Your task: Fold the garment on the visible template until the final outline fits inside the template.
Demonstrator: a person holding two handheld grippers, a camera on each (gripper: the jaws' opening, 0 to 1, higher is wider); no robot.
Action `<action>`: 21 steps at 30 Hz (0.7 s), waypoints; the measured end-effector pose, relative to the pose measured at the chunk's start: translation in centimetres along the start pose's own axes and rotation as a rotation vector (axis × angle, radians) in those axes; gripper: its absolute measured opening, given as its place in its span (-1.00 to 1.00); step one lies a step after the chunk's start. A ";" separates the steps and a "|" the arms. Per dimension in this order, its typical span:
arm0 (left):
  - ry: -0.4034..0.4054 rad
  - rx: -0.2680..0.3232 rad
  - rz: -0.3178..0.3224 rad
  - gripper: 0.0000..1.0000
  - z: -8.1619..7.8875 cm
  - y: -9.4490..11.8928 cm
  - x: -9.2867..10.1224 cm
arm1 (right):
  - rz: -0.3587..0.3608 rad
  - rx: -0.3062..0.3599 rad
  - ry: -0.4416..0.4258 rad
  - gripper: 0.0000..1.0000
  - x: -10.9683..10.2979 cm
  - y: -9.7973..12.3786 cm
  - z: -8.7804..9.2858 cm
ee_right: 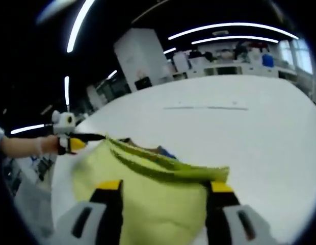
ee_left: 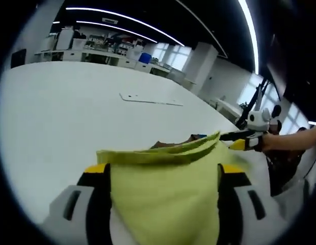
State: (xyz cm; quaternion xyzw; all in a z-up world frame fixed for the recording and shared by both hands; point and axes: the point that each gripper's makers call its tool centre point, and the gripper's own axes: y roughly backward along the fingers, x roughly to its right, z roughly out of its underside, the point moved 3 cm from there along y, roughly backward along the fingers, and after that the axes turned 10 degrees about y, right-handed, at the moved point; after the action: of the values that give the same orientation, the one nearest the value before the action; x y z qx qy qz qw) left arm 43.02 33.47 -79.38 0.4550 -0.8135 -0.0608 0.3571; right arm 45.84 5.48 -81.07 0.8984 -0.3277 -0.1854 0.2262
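A yellow-green garment (ee_left: 163, 199) hangs bunched between both grippers, lifted off the white table (ee_left: 61, 117). In the left gripper view it fills the gap between my left gripper's (ee_left: 163, 171) yellow-tipped jaws, which are shut on it. My right gripper (ee_left: 243, 142), held by a hand (ee_left: 283, 140), pinches the cloth's far right corner. In the right gripper view the garment (ee_right: 158, 204) spans my right gripper's (ee_right: 165, 186) jaws. There my left gripper (ee_right: 72, 143) holds the left edge. The template (ee_left: 150, 100) shows as a thin outline farther out on the table (ee_right: 206, 107). Something dark and blue (ee_right: 165, 151) peeks out behind the cloth.
The table is wide, with bare surface (ee_right: 260, 138) around the template. Benches with boxes and equipment (ee_left: 97, 48) line the far wall, and a white pillar (ee_right: 142, 56) stands beyond the table. The table's edge (ee_left: 219, 109) runs along the right in the left gripper view.
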 end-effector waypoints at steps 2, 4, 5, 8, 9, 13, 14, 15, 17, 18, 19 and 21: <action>0.008 0.000 0.005 0.67 0.0 0.0 0.1 | 0.001 -0.008 0.000 0.29 0.1 -0.2 0.0; 0.002 -0.005 0.004 0.66 -0.1 -0.2 0.0 | -0.001 -0.009 0.000 0.29 -0.1 -0.1 0.0; 0.000 -0.009 0.004 0.65 -0.1 -0.2 -0.1 | -0.002 -0.009 0.001 0.29 -0.1 -0.1 0.0; -0.002 -0.018 0.001 0.65 0.1 -0.1 -0.2 | -0.004 -0.015 0.008 0.28 0.0 -0.1 0.1; -0.002 -0.021 0.001 0.64 0.2 -0.1 -0.3 | -0.002 -0.015 0.008 0.28 0.0 0.0 0.1; -0.009 -0.024 0.002 0.63 0.2 0.2 0.0 | 0.000 -0.019 0.018 0.27 -0.2 0.5 0.0; -0.009 -0.023 0.002 0.63 0.2 0.4 0.0 | -0.001 -0.020 0.021 0.27 -0.3 0.7 0.0; -0.012 -0.023 0.000 0.63 0.1 0.5 0.0 | -0.001 -0.019 0.024 0.27 -0.4 0.9 0.0; -0.029 -0.026 -0.004 0.62 0.3 1.1 0.2 | 0.002 -0.014 0.028 0.27 -0.6 1.4 -0.1; -0.028 -0.027 -0.002 0.61 0.3 1.3 0.2 | 0.000 -0.010 0.024 0.27 -0.8 1.7 0.0; -0.027 -0.029 -0.002 0.61 0.4 1.5 0.1 | 0.001 -0.007 0.022 0.27 -0.9 2.0 0.0; -0.030 -0.031 -0.003 0.60 0.7 2.1 0.3 | 0.004 -0.007 0.027 0.27 -1.0 2.5 0.3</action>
State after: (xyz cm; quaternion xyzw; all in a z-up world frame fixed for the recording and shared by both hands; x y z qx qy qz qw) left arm 41.02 34.32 -78.84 0.4499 -0.8169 -0.0807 0.3518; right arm 43.78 4.37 -79.83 0.8993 -0.3257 -0.1738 0.2343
